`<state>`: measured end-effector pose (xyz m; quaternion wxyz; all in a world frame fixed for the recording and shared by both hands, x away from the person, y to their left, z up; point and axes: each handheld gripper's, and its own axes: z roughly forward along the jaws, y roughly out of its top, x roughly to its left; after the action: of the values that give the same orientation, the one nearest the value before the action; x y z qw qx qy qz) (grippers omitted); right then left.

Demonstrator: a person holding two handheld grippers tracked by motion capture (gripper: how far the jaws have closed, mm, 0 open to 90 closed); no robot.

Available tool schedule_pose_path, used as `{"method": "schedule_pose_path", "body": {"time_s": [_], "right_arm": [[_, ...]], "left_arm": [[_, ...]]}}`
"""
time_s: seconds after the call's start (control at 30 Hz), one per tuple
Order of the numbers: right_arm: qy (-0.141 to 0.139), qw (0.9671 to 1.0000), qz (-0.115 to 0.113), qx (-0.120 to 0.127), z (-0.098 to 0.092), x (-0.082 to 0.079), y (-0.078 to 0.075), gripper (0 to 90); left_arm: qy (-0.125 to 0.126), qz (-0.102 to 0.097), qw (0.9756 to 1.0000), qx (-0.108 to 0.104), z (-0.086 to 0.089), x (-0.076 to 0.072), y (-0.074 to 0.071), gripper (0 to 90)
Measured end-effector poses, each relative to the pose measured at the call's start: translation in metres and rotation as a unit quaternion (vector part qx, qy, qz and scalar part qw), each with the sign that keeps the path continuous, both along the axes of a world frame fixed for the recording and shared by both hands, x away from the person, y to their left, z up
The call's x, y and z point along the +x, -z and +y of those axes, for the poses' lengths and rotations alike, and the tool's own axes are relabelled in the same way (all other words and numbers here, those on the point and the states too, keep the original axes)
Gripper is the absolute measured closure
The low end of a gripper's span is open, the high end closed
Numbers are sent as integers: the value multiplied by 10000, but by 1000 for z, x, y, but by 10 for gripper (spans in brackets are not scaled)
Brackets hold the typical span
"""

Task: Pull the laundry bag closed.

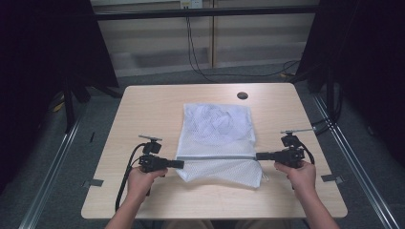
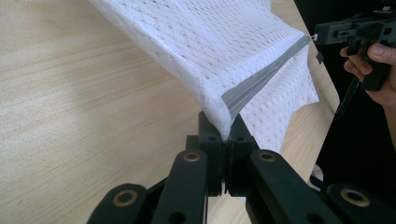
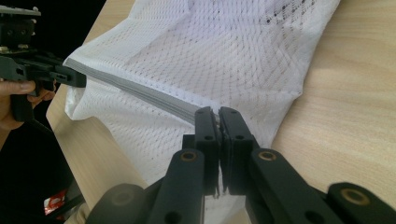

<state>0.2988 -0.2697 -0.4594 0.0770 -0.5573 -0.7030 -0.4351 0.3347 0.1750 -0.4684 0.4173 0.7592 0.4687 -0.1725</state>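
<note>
A white mesh laundry bag (image 1: 217, 138) lies on the wooden table (image 1: 143, 109), with white cloth bunched inside its far half. A grey zipper band (image 1: 215, 157) runs across it near the front. My left gripper (image 1: 182, 164) is shut on the bag's left edge at the zipper's end (image 2: 227, 122). My right gripper (image 1: 258, 156) is shut on the right edge at the zipper's other end (image 3: 215, 112). The zipper band (image 2: 261, 81) is stretched taut between both grippers and lifted a little off the table, and the mesh (image 3: 224, 56) slopes away from it.
A dark round hole (image 1: 242, 95) sits in the table near its far edge. Black curtains hang left and right. Cables run over the grey floor behind the table. Bare wood lies on both sides of the bag.
</note>
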Motion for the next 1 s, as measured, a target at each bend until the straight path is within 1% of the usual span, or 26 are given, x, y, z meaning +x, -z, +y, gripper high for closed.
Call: {"method": "schedule_pose_path", "body": {"time_s": [0.1, 0.17, 0.23, 0.27, 0.3, 0.37, 0.4, 0.47, 0.53, 0.63, 0.7, 0.73, 0.83, 0.87, 0.9, 0.93, 0.97, 1.0], "right_arm": [[16, 10000, -4, -62, 0, -1, 0, 870], [9, 10000, -14, -71, 0, -1, 0, 870], [10, 10000, -13, -66, 0, -1, -1, 870], [14, 10000, -8, -76, 0, -1, -1, 870], [23, 10000, -18, -65, -1, -1, -1, 870], [50, 9999, -22, -96, -2, -2, -1, 870], [76, 9999, -16, -134, -3, -2, -1, 870], [115, 9999, -6, -52, -7, -2, 0, 871], [119, 9999, 5, -43, -8, -2, 0, 870], [142, 9999, 0, -82, -7, -2, 0, 870], [123, 9999, -2, -79, -8, -2, 0, 870], [125, 9999, 1, -84, -8, -2, 0, 870], [132, 9999, 12, -70, -9, -2, 0, 870], [133, 9999, 2, -91, -8, -3, 0, 869], [121, 9999, -26, -116, -7, -3, -1, 867], [113, 9997, -65, -192, -6, -3, -1, 865], [124, 9995, -98, -285, -4, -4, -3, 863], [145, 9992, -126, -364, -4, -4, -4, 859]], "left_arm": [[3, 9, 10000, -2, 0, 0, 0, 884], [-16, 12, 10000, -1, 0, 0, 0, 884], [19, 15, 10000, -8, 0, 0, -1, 884], [56, -23, 10000, 28, 0, 0, -1, 884], [36, 4, 10000, -1, -1, -1, -1, 883], [66, -29, 10000, 49, 1, 0, -1, 884], [-7, 8, 10000, 28, 1, 0, -1, 884], [12, -17, 10000, 6, 3, 0, -1, 884], [35, -45, 10000, 33, 3, 0, -1, 884], [74, -48, 9999, 66, 4, 1, -1, 884], [35, -40, 10000, 52, 3, 0, -1, 884], [14, 18, 10000, -5, 2, -1, -1, 884], [20, 10, 10000, -11, 1, -1, -1, 881], [55, -50, 10000, 1, 2, -1, -1, 877], [33, -76, 10000, -14, 2, -1, -2, 866], [53, -149, 9999, 15, 2, -1, -2, 827], [5, -226, 9997, 55, 2, -1, -3, 754], [-86, -363, 9993, 41, 2, -2, -2, 636]]}}
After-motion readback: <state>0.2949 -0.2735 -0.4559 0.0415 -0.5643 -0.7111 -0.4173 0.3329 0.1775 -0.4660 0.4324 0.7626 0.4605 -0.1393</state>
